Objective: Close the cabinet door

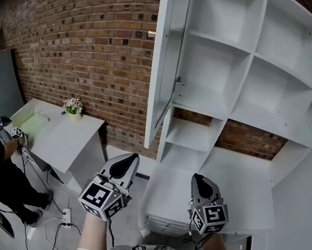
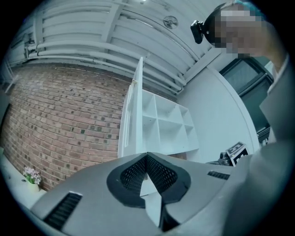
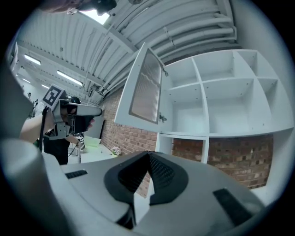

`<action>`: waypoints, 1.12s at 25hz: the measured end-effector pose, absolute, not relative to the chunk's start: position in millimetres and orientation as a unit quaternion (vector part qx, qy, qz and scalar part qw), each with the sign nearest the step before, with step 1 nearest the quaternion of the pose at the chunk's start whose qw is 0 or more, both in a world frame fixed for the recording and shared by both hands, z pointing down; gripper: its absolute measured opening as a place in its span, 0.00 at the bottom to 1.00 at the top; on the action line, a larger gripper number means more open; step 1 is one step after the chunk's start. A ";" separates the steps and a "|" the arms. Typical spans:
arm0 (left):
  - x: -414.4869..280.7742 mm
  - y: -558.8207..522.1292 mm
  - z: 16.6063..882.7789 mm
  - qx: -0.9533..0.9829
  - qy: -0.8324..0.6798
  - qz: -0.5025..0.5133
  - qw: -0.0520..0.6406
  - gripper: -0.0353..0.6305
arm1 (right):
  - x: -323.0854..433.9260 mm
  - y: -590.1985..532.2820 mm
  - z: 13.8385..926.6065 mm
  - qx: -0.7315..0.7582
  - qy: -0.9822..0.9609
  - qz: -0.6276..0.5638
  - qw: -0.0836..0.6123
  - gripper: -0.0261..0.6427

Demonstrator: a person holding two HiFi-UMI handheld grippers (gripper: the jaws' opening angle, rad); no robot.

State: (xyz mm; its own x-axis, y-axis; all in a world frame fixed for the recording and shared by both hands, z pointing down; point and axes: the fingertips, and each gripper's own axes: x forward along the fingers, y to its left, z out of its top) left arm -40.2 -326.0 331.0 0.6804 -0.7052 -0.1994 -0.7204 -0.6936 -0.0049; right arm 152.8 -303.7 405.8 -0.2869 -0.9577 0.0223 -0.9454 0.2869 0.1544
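Up ahead of me, the cabinet door stands swung wide off the top-left compartment of the white cabinet. It is edge-on in my head view, and its small knob is on the face turned toward the brick wall. My left gripper and right gripper both hang low, well apart from the door. Each has its jaws pressed together with nothing between them.

Since neither gripper is set to grasp, I judge I will be pushing with the outside of a gripper, and that is where trouble starts. The knob is on the far face, so I cannot count on it from this side. If I press close to the hinge, I get little leverage and the smooth grey shell may skid off the painted frame. If I press the ribbed insert, which looks like glass, I load the weakest part of the door, so the solid frame near the free edge is safer.

A hard shove could slam the door against the shelf edges and bounce it back open. Following it too far risks trapping a gripper tip between door and cabinet. I cannot see any latch or magnet, so I cannot tell whether the door will stay shut by itself.
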 end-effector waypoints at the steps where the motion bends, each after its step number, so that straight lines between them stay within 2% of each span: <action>1: -39.5 -333.2 329.2 -0.913 0.394 0.092 0.043 0.07 | 154.0 -308.5 403.6 0.597 -0.798 -0.061 0.055 0.05; 6: -43.6 -357.1 305.3 -0.910 0.394 0.108 0.074 0.07 | 159.4 -324.6 392.1 0.604 -0.791 -0.082 0.055 0.05; 14: -52.5 -376.1 207.6 -0.913 0.353 0.150 0.138 0.07 | 161.7 -335.1 388.2 0.612 -0.784 -0.092 0.058 0.05; 22: -48.0 -375.6 112.6 -0.926 0.267 0.228 0.135 0.07 | 154.1 -341.1 392.4 0.607 -0.786 -0.096 0.070 0.05; 28: -46.3 -378.0 60.1 -0.922 0.252 0.238 0.170 0.19 | 143.6 -347.9 395.8 0.596 -0.791 -0.111 0.083 0.05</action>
State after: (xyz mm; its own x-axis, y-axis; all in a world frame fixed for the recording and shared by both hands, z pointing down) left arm -46.3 -378.0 60.1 0.7598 -0.3828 -0.5255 -0.5453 -0.8154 -0.1944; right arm 143.6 -347.9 395.8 -0.2753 -0.9614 0.0002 -0.9244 0.2647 0.2744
